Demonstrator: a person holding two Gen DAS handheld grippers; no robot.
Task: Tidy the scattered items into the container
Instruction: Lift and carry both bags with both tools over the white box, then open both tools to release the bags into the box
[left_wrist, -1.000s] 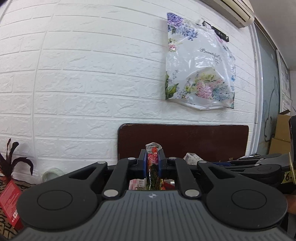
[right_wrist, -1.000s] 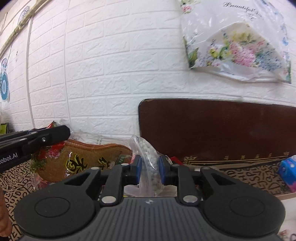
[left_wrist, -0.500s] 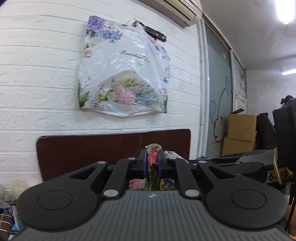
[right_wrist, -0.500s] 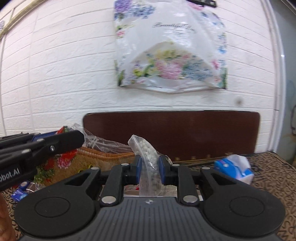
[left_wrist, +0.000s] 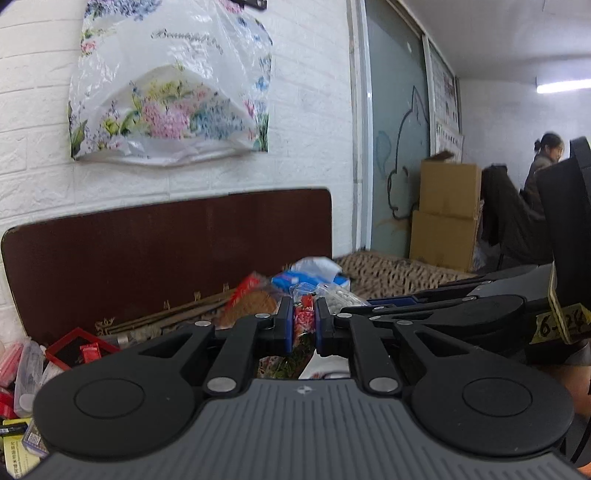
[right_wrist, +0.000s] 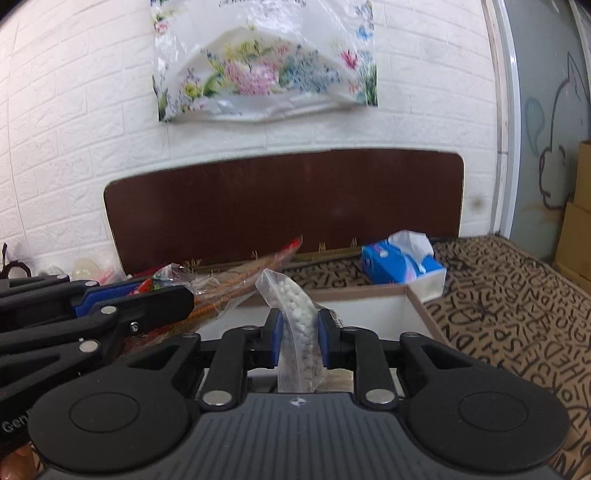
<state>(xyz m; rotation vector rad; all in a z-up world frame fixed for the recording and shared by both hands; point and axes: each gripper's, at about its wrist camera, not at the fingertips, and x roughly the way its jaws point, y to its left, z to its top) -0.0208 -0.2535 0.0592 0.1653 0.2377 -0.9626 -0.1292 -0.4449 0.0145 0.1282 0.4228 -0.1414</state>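
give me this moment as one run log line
left gripper: shut on floral packet | right gripper: shut on bag of white beads | white box: ahead of right gripper, nothing released yet

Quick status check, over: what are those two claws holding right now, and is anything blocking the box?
Left gripper shut on flowery packet. Right gripper shut on bag of white beads. White box just ahead, tissue pack behind it. Nothing blocking.

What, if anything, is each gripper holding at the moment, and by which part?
Right gripper: clear bag of white beads, pinched mid-body. Left gripper: flowered clear packet, near its top edge.
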